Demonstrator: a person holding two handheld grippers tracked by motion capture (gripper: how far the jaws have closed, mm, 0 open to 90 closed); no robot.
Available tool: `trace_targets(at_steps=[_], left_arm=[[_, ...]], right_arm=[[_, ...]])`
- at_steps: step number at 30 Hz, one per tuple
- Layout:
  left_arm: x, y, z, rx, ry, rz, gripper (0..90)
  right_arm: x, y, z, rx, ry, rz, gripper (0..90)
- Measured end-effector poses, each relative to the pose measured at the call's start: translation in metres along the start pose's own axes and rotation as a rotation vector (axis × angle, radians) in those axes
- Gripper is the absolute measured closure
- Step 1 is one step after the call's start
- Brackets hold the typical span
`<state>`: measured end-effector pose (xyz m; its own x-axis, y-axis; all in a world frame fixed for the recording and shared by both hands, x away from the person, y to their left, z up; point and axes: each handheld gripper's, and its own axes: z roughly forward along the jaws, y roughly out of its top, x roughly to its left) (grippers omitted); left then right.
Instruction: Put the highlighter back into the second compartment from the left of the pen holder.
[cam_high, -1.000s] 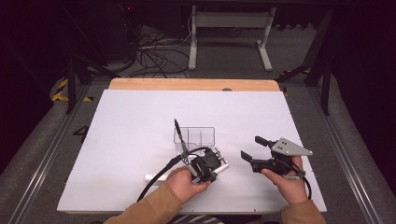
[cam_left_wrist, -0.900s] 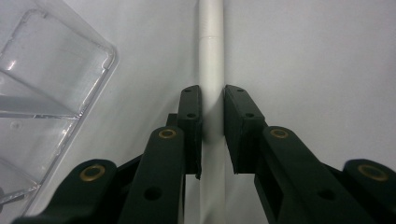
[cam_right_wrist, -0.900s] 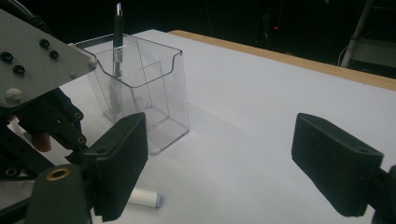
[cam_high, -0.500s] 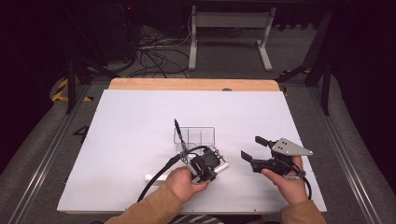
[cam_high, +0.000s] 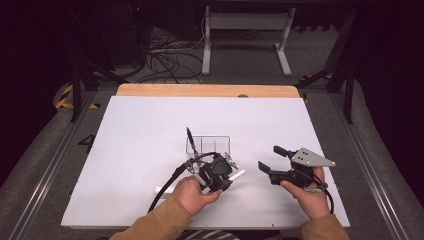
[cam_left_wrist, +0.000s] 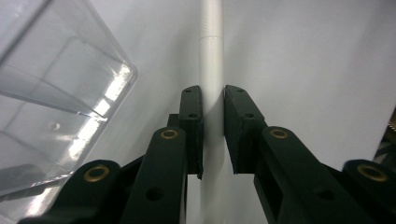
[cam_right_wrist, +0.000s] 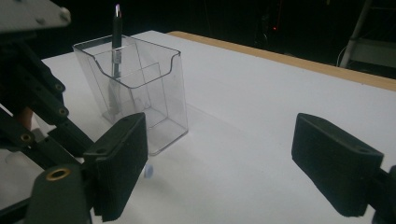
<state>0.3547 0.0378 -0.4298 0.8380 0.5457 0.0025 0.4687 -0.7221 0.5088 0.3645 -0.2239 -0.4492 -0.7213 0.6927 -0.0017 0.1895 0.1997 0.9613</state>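
The left gripper (cam_high: 225, 167) is clamping its jaws onto the white pen (cam_left_wrist: 211, 70), which is lying flat on the tabletop (cam_high: 125, 150) just in front of the clear holder (cam_high: 209, 145), toward the near edge and slightly right of the middle. A second ago the jaws were a touch wider; they are now pressing on both sides of the barrel, as the left gripper view is showing, so the grasp is looking complete while the hand itself is hardly shifting. That is suggesting the pick-up step is finishing and the lift toward the holder is coming next.

The holder is already carrying one dark pen (cam_right_wrist: 116, 42), standing tilted in its back compartment, so the white one is probably heading for a free slot beside it.

The right gripper (cam_high: 272, 159) is waiting near the right edge, jaws spread wide with nothing between them, unmoved from a second ago, aiming at the holder
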Motion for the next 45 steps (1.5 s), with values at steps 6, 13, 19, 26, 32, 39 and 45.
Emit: trace_targets(at_steps=[6, 13, 19, 26, 32, 39, 45], left_arm=[[-0.002, 0.001, -0.013, -0.04, -0.001, 0.009, 78.4], [-0.001, 0.001, -0.021, -0.064, 0.002, 0.009, 78.4], [-0.002, 0.002, -0.027, -0.085, -0.004, 0.022, 78.3], [-0.006, 0.005, -0.034, -0.097, -0.021, 0.066, 78.4], [0.002, 0.005, -0.047, -0.171, -0.062, 0.055, 78.3], [0.013, 0.002, -0.061, -0.276, -0.077, 0.034, 78.3], [0.02, 0.0, -0.067, -0.346, -0.087, 0.014, 78.3]], right_arm=[[0.0, -0.001, 0.002, 0.003, 0.006, -0.001, 18.9], [0.0, -0.001, 0.002, 0.006, 0.004, 0.002, 18.9], [0.0, -0.002, 0.002, 0.007, 0.005, 0.004, 18.9], [0.001, -0.002, 0.003, 0.006, 0.006, 0.004, 18.9], [0.0, -0.002, 0.003, 0.007, 0.007, -0.002, 18.9], [0.001, -0.002, 0.003, 0.011, 0.005, 0.0, 18.9], [0.001, -0.003, 0.003, 0.012, 0.006, -0.001, 18.9]])
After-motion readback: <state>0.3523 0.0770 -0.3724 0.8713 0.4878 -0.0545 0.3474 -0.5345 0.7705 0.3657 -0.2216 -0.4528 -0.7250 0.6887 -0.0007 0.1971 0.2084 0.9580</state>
